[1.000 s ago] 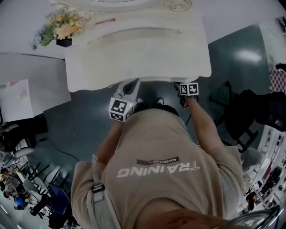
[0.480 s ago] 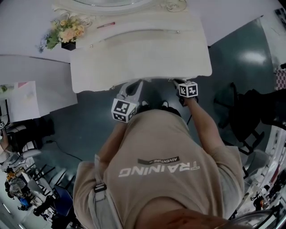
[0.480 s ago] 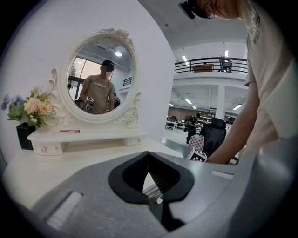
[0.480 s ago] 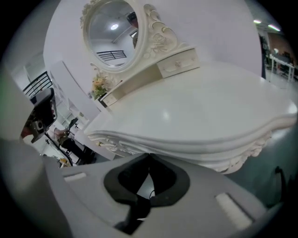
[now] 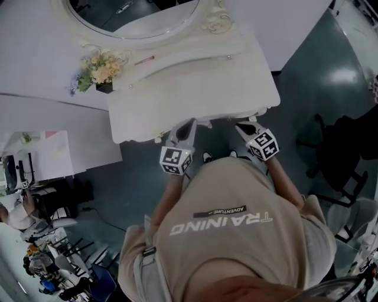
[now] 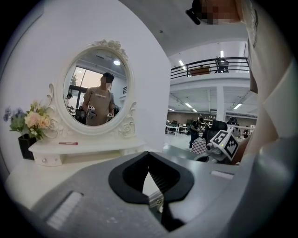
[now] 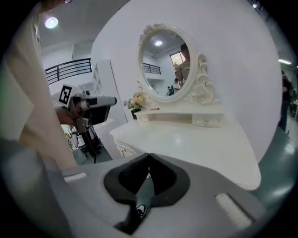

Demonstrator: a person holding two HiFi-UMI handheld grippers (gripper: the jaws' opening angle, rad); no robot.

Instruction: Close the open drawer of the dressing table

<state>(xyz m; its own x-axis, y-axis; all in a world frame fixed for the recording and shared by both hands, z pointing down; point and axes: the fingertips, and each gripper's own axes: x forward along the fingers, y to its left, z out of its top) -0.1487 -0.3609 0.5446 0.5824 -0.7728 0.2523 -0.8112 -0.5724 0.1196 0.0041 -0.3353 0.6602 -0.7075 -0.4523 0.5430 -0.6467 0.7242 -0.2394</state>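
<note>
The person is backing away a little. A moment ago both tongs were tucked close under the front edge of the dressing table, and now the left tongs and the right tongs are showing more of themselves, with only their tips still near that edge. Both tongs are pinched together at the tips and are holding nothing. The drawer is sitting just ahead of the right tongs and a bit to the left, under the table top. It is looking flush with the front, and nothing is sticking out past the edge, so I think the push is done and the job is about over, though I cannot see the whole front. Farther ahead of the tongs, at the back of the table, the mirror, the flowers and a pink pen are standing well clear of them. The only edge close by is the table's rounded front lip, right above the tips. Behind and beside the tongs the floor is giving plenty of room, and a black chair is waiting far off past the right tongs.
</note>
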